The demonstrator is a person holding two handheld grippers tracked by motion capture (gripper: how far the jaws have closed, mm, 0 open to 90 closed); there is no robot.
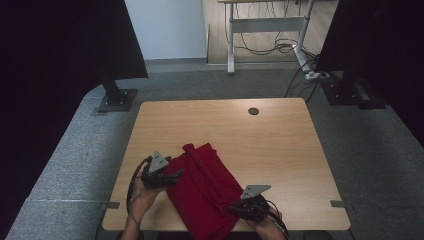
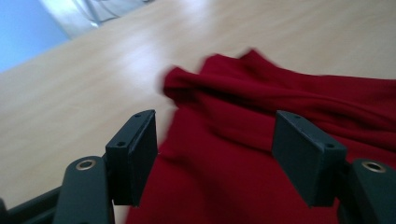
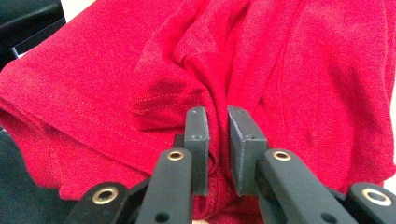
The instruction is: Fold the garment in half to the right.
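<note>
Red shirt [image 1: 205, 192] lies bunched on the surface [image 1: 270, 145], at its near edge, near end hanging a little over that edge. Its long axis runs slantwise: far tip toward the middle of the surface, near end toward my right.

My right hand-held gripper [image 1: 240, 207] sits at the shirt's near right corner. In the right gripper view its jaws are nearly together, pinching a fold of the shirt [image 3: 280, 70] just beside a stitched hem. That end is pinned.

My left hand-held gripper [image 1: 167, 177] is at the shirt's left edge, about midway along. In the left gripper view the jaws stand apart, nothing clamped; the shirt [image 2: 261, 154] spreads below and beyond them, not pressed by either pad.

From the left hand-held gripper the shirt's crumpled far tip [image 2: 187, 84] lies ahead and a touch left, resting on the surface. The left hand is nearer to it. My judgement: next grip belongs there or on the near left edge, to pull against the right's hold along the long axis.
</note>
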